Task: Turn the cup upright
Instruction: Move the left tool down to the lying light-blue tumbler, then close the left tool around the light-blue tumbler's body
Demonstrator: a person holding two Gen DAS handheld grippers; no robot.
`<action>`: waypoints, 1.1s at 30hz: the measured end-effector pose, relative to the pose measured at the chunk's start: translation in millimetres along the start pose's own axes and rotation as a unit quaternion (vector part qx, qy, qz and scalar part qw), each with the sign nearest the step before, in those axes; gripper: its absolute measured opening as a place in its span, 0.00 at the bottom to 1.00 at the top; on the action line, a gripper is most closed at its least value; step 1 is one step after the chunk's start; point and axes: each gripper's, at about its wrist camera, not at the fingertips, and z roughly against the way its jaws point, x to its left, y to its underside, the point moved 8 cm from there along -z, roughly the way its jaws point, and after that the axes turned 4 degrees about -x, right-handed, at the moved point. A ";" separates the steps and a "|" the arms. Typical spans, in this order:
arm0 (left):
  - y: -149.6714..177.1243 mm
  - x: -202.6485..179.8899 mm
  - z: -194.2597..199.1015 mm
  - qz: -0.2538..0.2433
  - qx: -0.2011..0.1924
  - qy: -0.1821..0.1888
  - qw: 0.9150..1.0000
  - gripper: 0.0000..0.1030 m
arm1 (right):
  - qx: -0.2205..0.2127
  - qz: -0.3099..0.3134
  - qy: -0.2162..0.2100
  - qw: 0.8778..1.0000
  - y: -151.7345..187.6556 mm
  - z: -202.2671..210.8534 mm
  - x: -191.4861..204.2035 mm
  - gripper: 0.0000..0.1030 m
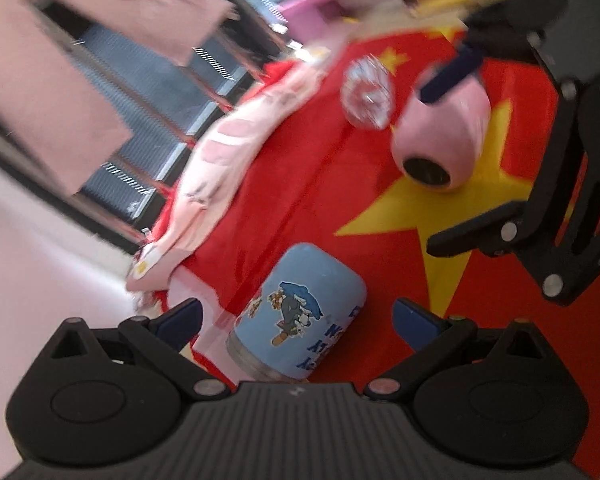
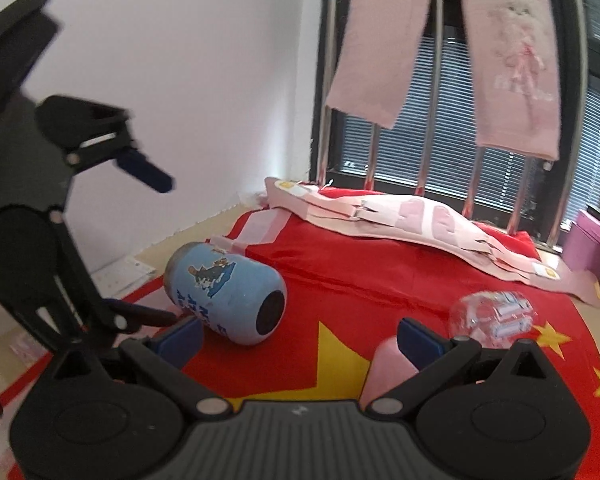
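Observation:
A light blue cup (image 1: 296, 312) with a cartoon print lies on its side on the red flag cloth (image 1: 340, 208). It also shows in the right wrist view (image 2: 224, 292), dark mouth facing the camera. My left gripper (image 1: 296, 320) is open, its blue pads on either side of the cup, not touching. A pink cup (image 1: 444, 136) lies on its side farther off. My right gripper (image 2: 300, 340) is open; the pink cup (image 2: 384, 376) lies just at its right pad. In the left wrist view the right gripper (image 1: 452, 160) straddles the pink cup.
A clear plastic cup (image 2: 492, 316) lies on the cloth to the right, also seen in the left wrist view (image 1: 366, 94). Folded pink clothing (image 2: 400, 224) lies along the back by the window bars. Pink trousers (image 2: 500, 52) hang above. A purple box (image 2: 592, 244) stands far right.

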 end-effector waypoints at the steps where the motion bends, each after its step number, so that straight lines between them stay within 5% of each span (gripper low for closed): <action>1: 0.6 0.1 -8.4 -0.018 0.004 0.007 1.000 1.00 | 0.003 0.005 -0.002 1.000 0.3 -4.3 0.3 1.00; 8: 12.4 5.2 -62.1 -0.105 0.044 0.058 0.992 0.98 | 0.041 0.062 -0.013 0.997 0.2 -34.8 1.9 1.00; 20: 40.4 4.2 -117.9 -0.151 0.068 0.126 0.978 0.91 | 0.084 0.100 -0.011 0.991 8.9 -70.6 12.1 1.00; 24: 40.7 13.2 -121.7 -0.126 0.077 0.155 0.977 0.84 | 0.088 0.102 -0.008 0.991 10.1 -73.5 14.1 1.00; 33: 37.2 -14.8 -92.0 -0.160 0.056 0.170 0.971 0.83 | 0.089 0.101 -0.014 0.991 10.5 -72.5 10.1 1.00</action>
